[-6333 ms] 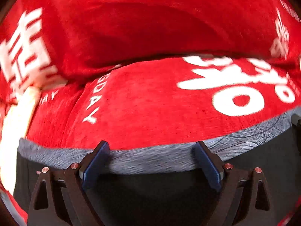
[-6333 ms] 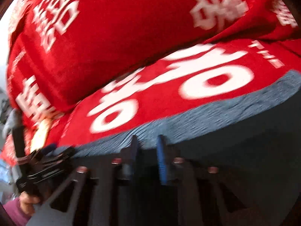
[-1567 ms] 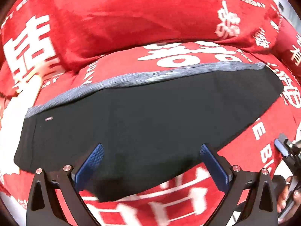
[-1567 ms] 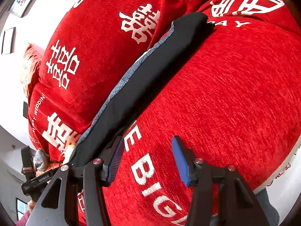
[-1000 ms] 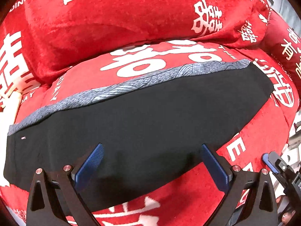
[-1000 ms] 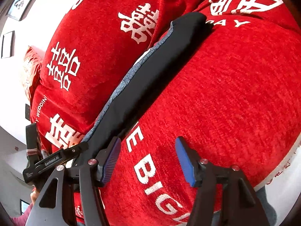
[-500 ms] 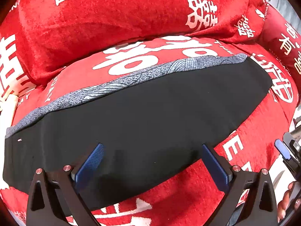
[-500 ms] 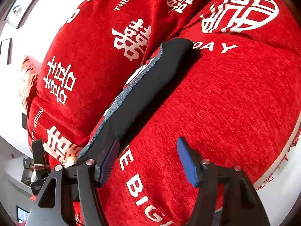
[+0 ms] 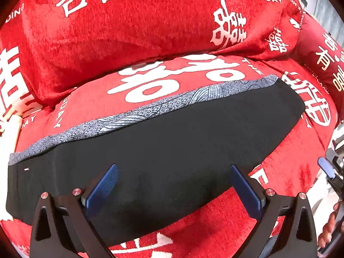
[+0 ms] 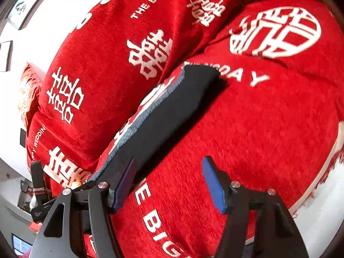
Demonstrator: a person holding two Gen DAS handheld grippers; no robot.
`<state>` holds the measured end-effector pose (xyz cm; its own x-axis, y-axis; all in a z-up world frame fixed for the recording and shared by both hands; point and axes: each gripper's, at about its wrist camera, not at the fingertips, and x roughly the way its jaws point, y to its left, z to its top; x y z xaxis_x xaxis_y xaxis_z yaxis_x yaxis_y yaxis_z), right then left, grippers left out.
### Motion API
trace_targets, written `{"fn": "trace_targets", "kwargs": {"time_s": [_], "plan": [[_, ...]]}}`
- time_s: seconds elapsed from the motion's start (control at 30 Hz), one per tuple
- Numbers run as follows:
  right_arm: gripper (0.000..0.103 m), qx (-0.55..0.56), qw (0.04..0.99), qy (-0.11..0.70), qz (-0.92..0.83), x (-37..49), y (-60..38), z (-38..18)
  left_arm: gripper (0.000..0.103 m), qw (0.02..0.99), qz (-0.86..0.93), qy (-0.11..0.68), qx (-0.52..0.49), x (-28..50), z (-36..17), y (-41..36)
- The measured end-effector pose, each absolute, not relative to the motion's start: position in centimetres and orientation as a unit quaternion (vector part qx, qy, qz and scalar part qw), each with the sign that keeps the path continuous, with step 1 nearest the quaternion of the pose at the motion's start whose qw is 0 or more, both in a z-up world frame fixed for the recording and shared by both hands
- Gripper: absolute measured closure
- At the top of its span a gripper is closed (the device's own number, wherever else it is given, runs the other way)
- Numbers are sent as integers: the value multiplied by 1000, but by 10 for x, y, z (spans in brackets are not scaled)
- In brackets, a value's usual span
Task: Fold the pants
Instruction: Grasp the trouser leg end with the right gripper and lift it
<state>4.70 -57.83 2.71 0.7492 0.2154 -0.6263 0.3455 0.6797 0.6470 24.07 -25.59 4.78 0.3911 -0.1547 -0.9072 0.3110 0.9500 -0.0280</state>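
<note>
Your folded pants [image 9: 172,150] lie flat on the red sofa [image 9: 129,32] seat, a black slab with a grey patterned band [image 9: 150,109] along its far edge, filling the middle of the left view from 9 to 2 o'clock. Your left gripper [image 9: 174,185] hangs over them, fingers spread, pinching nothing. Your right gripper [image 10: 169,182] is over bare seat, fingers spread too, the pants running off toward 11 o'clock.
</note>
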Motion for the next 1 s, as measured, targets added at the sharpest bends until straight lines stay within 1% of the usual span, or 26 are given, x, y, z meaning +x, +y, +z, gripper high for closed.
{"fn": "trace_targets", "kwargs": {"time_s": [0.17,0.53,0.8,1.0], "plan": [[35,398,842,362,-35,53,-578,26,0,830,-139,535,72,239,47,-255],[35,462,797,388,-18,81,-601,-13,0,825,-134,543,85,246,38,-269],[35,497,778,383,-18,118,-626,-34,0,815,-130,559,80,263,16,-299],[35,494,785,372,-35,141,-640,-33,0,801,-123,582,65,274,-10,-312]]}}
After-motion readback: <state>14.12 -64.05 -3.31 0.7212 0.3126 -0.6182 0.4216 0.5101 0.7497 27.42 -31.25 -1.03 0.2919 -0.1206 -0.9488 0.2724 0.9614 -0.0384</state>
